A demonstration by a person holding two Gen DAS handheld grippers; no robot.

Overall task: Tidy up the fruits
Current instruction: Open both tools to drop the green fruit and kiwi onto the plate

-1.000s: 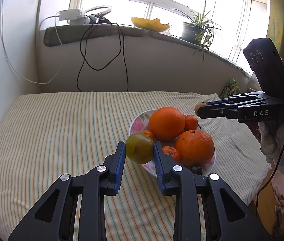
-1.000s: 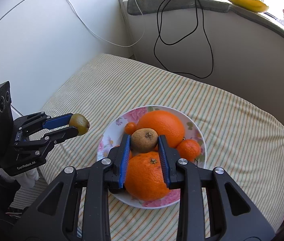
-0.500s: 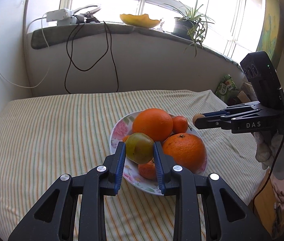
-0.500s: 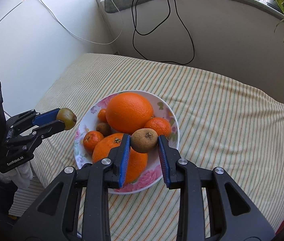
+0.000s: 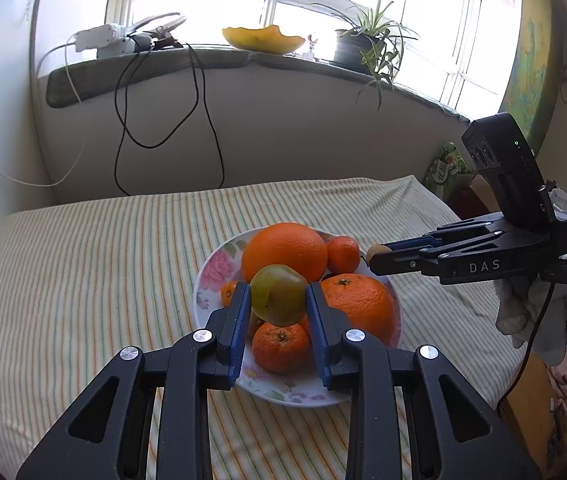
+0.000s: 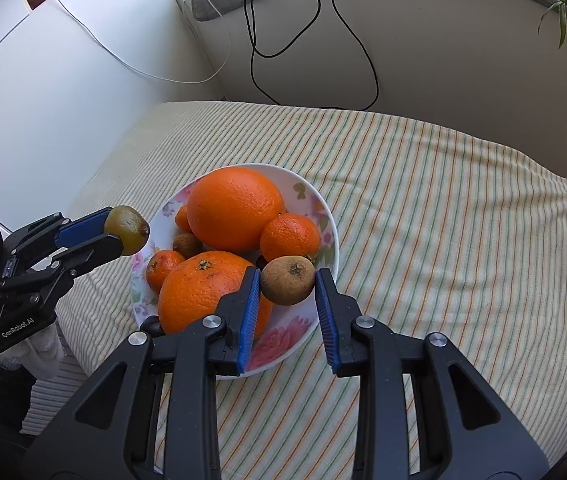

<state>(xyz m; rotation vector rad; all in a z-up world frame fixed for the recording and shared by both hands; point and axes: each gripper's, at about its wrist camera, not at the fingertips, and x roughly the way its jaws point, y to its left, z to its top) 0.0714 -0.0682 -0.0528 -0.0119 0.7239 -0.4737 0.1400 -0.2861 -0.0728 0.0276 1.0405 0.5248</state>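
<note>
White lettering first: "DAS" reads along the right gripper (image 5: 377, 254) body in the left wrist view, and "GenRobot.AI" along the left gripper (image 6: 125, 230) body in the right wrist view. A green packet (image 5: 445, 170) past the bed's far corner carries print too small to read. Left gripper is clamped on a greenish fruit (image 5: 279, 300), held up over the near side of the flowered plate (image 5: 213, 276). Right gripper is clamped on a brown fruit (image 6: 288, 280) over the plate's right rim. On the plate sit two large oranges, the rounder one (image 6: 235, 208) behind, and small tangerines; one little brown fruit (image 6: 187, 244) is half hidden among them, and something dark under the front orange I can't make out. Striped cloth (image 6: 443, 220) lies bare right of the plate, wall close on the left.
</note>
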